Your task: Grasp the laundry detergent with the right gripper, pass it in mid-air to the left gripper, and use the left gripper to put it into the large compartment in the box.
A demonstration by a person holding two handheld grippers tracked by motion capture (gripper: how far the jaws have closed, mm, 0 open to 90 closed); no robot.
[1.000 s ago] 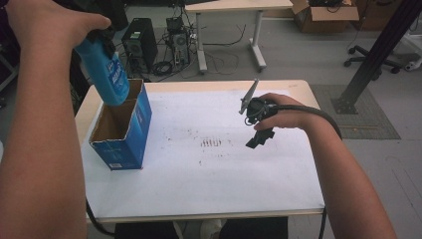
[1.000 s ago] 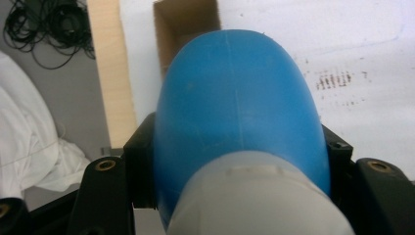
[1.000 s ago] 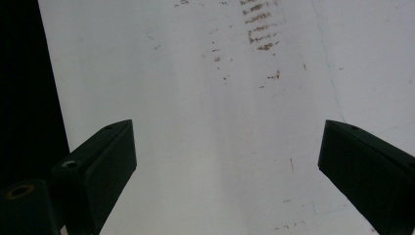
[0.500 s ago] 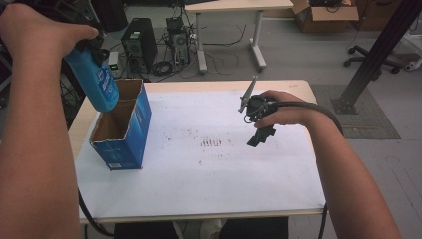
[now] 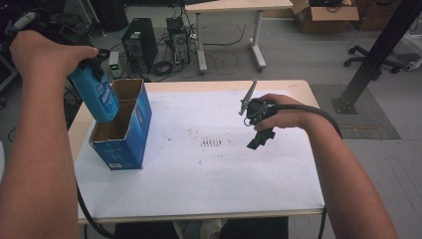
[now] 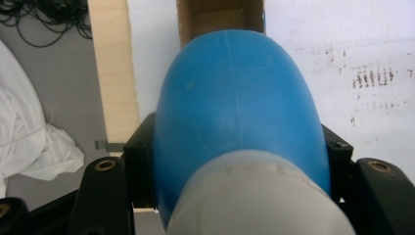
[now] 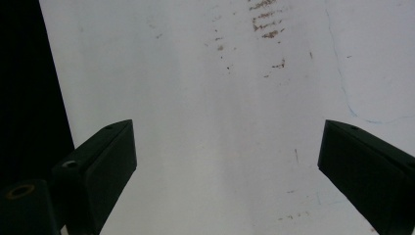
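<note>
A blue bottle [image 5: 97, 94] with a pale cap end [image 6: 259, 196] is clamped in my left gripper [image 6: 235, 161], whose black jaws press on both its sides. The bottle hangs tilted, bottom end down, entering the open top of a blue cardboard box [image 5: 124, 132] at the table's left. In the left gripper view the box's brown inside [image 6: 220, 19] lies just beyond the bottle. My right gripper [image 5: 259, 137] hovers over the white table sheet at the right, held in a hand, its jaws [image 7: 225, 161] wide apart with nothing between them.
The white sheet [image 5: 209, 169] covers most of the wooden table and carries brown smudges [image 5: 211, 143] near the middle. Computer towers and cables [image 5: 149, 45] sit on the floor behind, with another desk [image 5: 234, 7] and a black post [image 5: 378, 50] at the right.
My left hand has come down and leftward with the bottle, lowering its bottom end into the box's open top. The right hand has stayed put.
</note>
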